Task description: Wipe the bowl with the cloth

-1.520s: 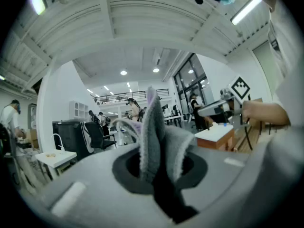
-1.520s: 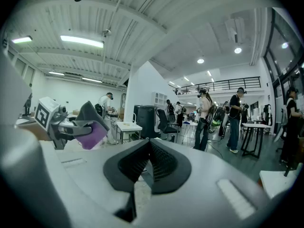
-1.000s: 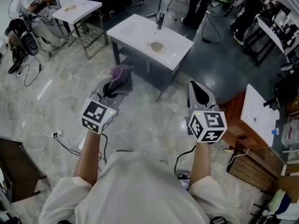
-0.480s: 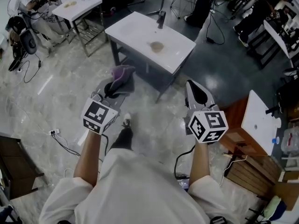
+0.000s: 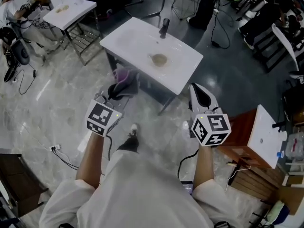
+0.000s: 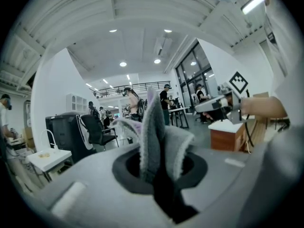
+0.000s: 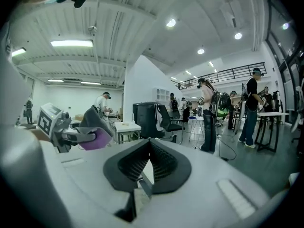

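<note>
The left claw (image 5: 118,84) is clamped on the grey-purple cloth (image 5: 126,74), which bunches out past its tips. The right claw (image 5: 198,88) is closed with nothing in it. The bowl (image 5: 159,59) sits on the white tabletop (image 5: 130,39), ahead of both claws. Compared with a second ago, the tabletop lies nearer, the cloth now reaches its near edge, and a shoe (image 5: 134,128) has stepped into view.

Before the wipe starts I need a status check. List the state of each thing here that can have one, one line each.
left claw: shut on the cloth
cloth: bunched, pinched in the left claw
right claw: shut, empty
bowl: upright on the white table, neither claw touching it
</note>
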Available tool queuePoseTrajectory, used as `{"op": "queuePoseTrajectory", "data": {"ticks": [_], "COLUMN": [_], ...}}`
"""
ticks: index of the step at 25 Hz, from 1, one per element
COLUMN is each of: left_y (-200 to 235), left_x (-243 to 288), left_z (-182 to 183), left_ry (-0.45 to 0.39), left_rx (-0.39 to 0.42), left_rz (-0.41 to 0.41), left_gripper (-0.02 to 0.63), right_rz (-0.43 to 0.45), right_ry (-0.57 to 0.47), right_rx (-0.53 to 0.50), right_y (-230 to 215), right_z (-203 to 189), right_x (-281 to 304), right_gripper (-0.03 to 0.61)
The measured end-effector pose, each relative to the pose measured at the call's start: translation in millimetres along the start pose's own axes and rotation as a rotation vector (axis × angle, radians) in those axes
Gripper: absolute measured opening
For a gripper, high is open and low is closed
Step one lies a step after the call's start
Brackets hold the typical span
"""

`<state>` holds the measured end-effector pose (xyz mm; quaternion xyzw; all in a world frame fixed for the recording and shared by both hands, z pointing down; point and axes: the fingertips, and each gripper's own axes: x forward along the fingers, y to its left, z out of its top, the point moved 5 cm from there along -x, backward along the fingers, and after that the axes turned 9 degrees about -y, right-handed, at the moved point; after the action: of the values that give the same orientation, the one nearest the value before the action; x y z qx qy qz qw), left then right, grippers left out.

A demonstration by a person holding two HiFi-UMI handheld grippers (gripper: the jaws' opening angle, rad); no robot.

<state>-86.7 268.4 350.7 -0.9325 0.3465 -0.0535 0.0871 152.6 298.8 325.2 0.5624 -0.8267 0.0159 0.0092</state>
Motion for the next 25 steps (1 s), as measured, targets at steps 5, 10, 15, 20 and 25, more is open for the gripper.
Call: {"op": "queuePoseTrajectory", "data": {"ticks": [5,10,15,20,25], "left_y": [73.6,130.0,171.6,207.2,231.5], "left_x": [55.7,97.0,130.9,158.3,177.2], "left_z": [-11.3,-21.2,-38.1,-47.5,-61.3], "left_ry": [0.02,0.03,0.031,0.031,0.04], "left_rx": [-0.012,-0.024,-0.04,-0.046,-0.055], "left_rz": [-0.007,-0.026,-0.044,-0.065,-0.081], "left_gripper": [0.06,0.06,0.06,0.06,0.06], "right_rz": [0.0,-0.013,-0.049,-0.069,-0.082], "right_ry": [0.0,0.02,0.049,0.103,0.187], "right_rx": [-0.039,-0.056,-0.062,-0.079,-0.116], "right_y": [-21.5,-37.8,-55.7,-65.8,-74.1], "right_z": [6.1,6.2,-0.1,-8.9,-24.6], "right_x": [85.0,152.7,204.4,248.7,286.1], "right_gripper": [0.008,0.008,0.008,0.008,0.008]}}
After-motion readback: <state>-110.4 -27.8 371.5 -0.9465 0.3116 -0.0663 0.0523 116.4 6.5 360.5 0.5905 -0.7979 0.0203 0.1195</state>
